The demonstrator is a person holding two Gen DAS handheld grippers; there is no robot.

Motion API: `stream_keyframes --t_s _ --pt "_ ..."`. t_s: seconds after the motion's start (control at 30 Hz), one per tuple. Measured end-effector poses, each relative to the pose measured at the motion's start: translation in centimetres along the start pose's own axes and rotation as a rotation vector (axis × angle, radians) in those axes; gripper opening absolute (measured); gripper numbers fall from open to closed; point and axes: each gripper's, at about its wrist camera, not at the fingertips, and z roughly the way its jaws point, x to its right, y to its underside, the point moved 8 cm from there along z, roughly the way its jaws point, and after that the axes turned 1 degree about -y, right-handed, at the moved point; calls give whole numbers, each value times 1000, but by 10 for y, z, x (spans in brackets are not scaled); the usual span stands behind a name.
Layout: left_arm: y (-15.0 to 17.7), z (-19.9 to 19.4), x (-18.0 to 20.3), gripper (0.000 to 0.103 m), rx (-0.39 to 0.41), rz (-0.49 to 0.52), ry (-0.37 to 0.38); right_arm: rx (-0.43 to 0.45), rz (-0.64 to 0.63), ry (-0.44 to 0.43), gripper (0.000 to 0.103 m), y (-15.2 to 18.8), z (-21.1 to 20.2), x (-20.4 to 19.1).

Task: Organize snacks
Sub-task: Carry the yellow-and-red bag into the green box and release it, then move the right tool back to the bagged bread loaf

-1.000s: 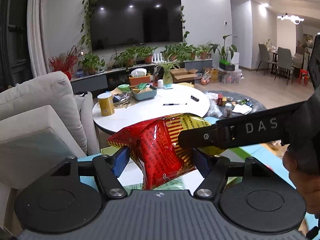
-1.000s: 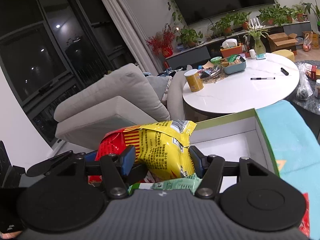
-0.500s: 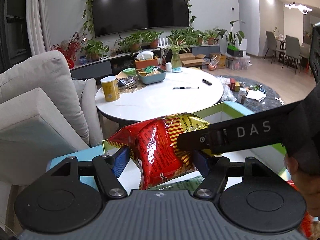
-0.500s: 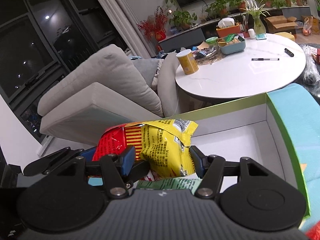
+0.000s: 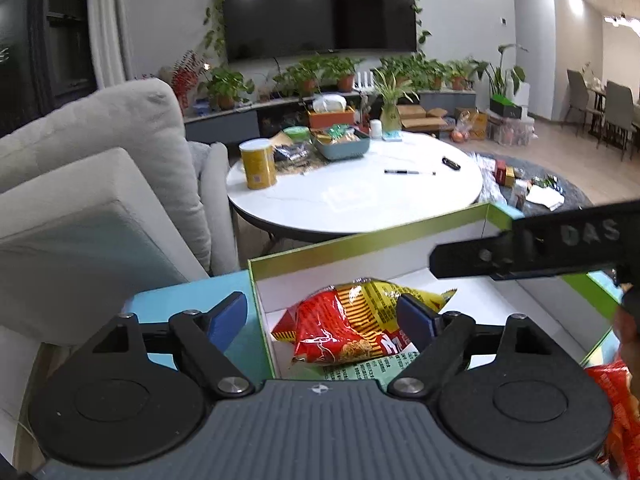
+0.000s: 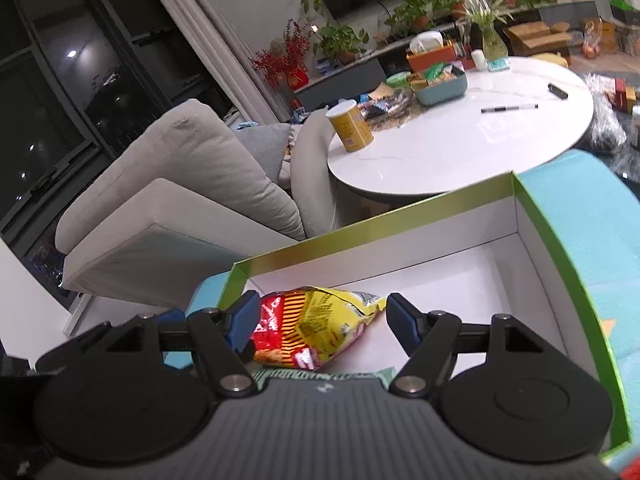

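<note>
1. The red-and-yellow snack bag (image 5: 360, 322) lay inside the green-rimmed box (image 5: 360, 236).
2. The left gripper (image 5: 320, 316) was opening, jaws wide, pads off it.
3. The right gripper (image 6: 316, 320) was also opening, releasing it.

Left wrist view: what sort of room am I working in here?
Most likely a home living room: a big television on the wall above a row of potted plants, a grey sofa, and a round white table. Dining chairs stand further back.
</note>
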Motion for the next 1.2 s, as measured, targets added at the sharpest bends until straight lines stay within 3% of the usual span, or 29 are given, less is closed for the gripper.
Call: stream_keyframes --t_s 0.4,0.57,0.7,0.87,0.97,1.2 --pt "5 -97 -4 86 61 9 -28 114 -136 -35 59 13 -94 -53" --pt "30 -138 -9 87 63 -37 -15 31 -109 -28 59 45 -117 -63" --pt "71 -153 -9 87 2 -75 17 -43 -128 -14 59 92 -122 -69" --pt "118 -154 -23 86 -69 -174 9 -141 -43 -6 59 137 -115 -66" --pt "140 -152 -28 81 -115 -225 48 -171 -32 18 59 156 -112 -66" --pt "162 -148 -36 78 -160 -241 76 -214 -10 37 59 175 -99 -70"
